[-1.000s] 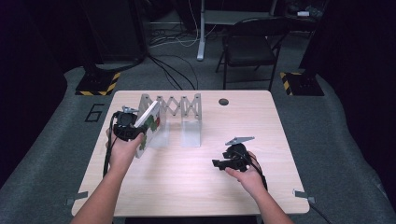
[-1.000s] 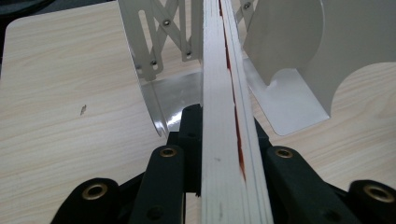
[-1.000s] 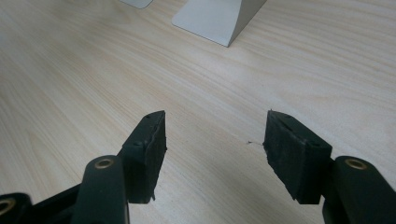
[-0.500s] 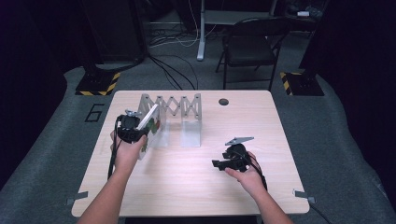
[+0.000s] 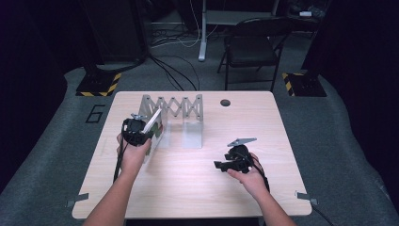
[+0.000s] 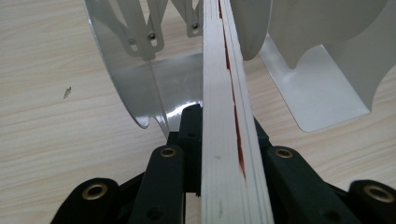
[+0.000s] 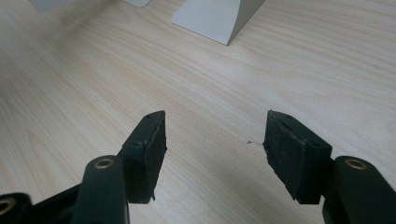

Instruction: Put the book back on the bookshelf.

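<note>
Lowering book (image 6: 229,140) (clamped) toward rack (image 5: 188,113)

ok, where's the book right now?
In the high view the book is at the table's left, clamped in the left gripper, just in front of the metal expanding rack's left end; in the left gripper view it points between the dividers.

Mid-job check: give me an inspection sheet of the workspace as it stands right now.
Surface: light wooden table, bare at the front.
Job's things: thin book edge-on, aimed at the gap between the plates of the silver expanding rack.
Clutter: nothing seen.
Grippers: left gripper shut on the book; right gripper open, holding nothing, low over the table.
Cables: black cable along the left forearm; more on the floor behind.
Surroundings: folding chair, grey floor mat.
</note>
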A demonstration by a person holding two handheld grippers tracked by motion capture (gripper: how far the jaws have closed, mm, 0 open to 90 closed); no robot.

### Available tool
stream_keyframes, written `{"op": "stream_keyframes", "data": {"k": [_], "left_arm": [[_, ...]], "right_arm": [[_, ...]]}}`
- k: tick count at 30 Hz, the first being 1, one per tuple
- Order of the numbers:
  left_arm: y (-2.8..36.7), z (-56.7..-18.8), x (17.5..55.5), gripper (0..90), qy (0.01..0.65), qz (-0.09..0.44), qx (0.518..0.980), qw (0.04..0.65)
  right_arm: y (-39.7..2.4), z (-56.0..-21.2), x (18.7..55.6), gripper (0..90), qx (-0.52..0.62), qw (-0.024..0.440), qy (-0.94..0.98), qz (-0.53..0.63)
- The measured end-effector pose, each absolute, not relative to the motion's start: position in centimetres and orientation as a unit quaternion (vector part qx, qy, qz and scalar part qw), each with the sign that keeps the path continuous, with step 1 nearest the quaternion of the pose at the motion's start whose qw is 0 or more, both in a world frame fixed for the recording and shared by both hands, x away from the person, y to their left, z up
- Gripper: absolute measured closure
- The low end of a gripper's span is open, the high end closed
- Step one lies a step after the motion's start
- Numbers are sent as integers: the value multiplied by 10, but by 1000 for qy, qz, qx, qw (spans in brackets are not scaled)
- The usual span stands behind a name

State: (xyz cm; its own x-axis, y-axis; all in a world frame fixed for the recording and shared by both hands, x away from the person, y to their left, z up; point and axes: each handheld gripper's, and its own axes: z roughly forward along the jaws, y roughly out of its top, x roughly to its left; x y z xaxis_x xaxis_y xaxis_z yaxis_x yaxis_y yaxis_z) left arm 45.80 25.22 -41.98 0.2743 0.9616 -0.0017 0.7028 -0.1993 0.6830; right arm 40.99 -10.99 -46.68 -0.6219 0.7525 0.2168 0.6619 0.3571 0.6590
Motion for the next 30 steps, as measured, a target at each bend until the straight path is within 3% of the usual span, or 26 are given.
{"op": "stream_keyframes", "data": {"k": [30], "left_arm": [[241,-425,479,756,576,226,732,284]], "right_arm": [[-107,-468,410,388,423,65,825,370]]}}
